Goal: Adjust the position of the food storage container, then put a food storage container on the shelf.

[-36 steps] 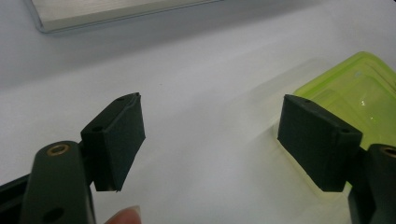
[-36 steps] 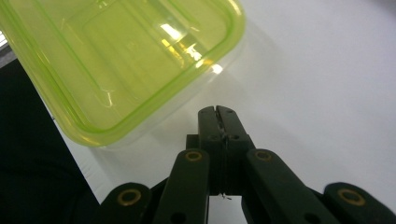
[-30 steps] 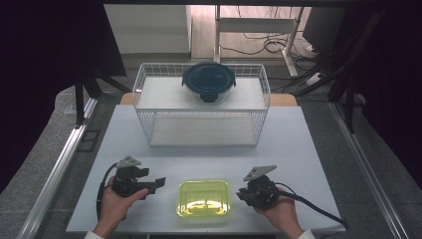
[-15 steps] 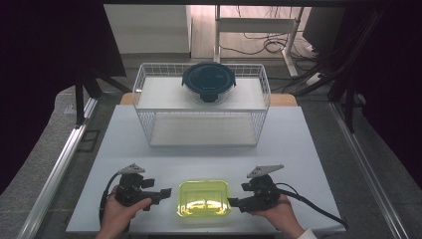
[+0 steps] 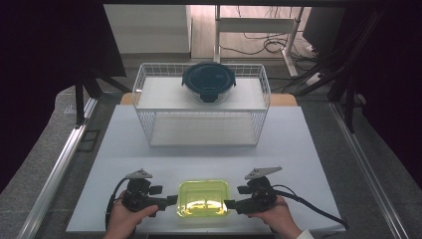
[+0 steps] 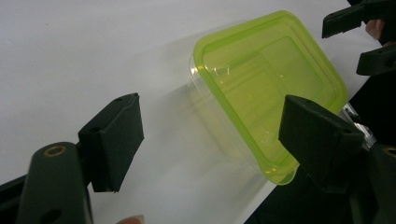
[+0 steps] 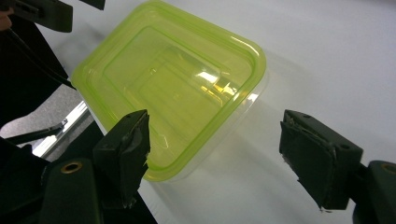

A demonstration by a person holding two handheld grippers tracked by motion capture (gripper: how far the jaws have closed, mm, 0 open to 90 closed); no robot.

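Here we are at the white bench [image 5: 308, 149], and the yellow-green lidded container [image 5: 203, 198] sits flat near its front edge, right between the two hands. On the left, the left gripper [image 5: 171, 201] points in at the container's left side, its tips just at the rim. From the left gripper view the fingers [image 6: 112, 140] stand wide apart, one on the bare bench side, the other in front of the container's near corner, and nothing is pinched between them; the pads are not pressing on the plastic. The jaws there have just eased closer a touch after opening.

Over on the right, the right gripper [image 5: 230, 204] comes in at the container's right side. In the right gripper view its fingers [image 7: 126, 149] are spread wide too, one overlapping the container's near edge, the other out over clear white surface. No grip yet: the container's corner lies in the gap without being squeezed. These jaws have just swung open from nearly closed.

The lid is seated on the clear tub, glossy and ridged, with a light glare on top. Farther back, well apart from all this, a white wire rack [image 5: 149, 94] stands on the bench, and a round glass container with a dark blue lid [image 5: 208, 81] rests on its upper shelf
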